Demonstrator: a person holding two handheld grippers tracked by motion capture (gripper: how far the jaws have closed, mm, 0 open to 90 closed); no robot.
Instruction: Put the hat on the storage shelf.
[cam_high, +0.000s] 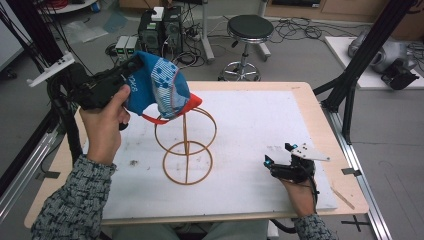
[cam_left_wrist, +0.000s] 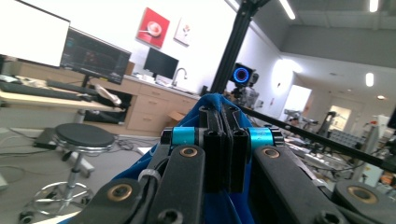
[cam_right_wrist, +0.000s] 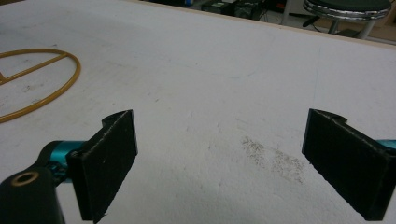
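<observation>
A blue patterned cap (cam_high: 155, 87) with a red brim hangs partly over the top ring of a gold wire stand (cam_high: 186, 150) at the middle of the white mat. My left gripper (cam_high: 131, 67), raised at the upper left, is shut on the cap's blue fabric. In the left gripper view the two jaws (cam_left_wrist: 223, 112) press together with blue cloth (cam_left_wrist: 135, 170) bunched around them. My right gripper (cam_high: 278, 154) rests low on the mat at the lower right, open, its pads (cam_right_wrist: 112, 158) wide apart with nothing between them. The stand's base ring (cam_right_wrist: 46, 88) lies off to its left.
The white mat (cam_high: 260, 115) covers a wooden table. A black frame post (cam_high: 357, 70) rises at the table's right edge. Beyond the far edge stand a round stool (cam_high: 248, 30) and computer towers (cam_high: 160, 27) among cables.
</observation>
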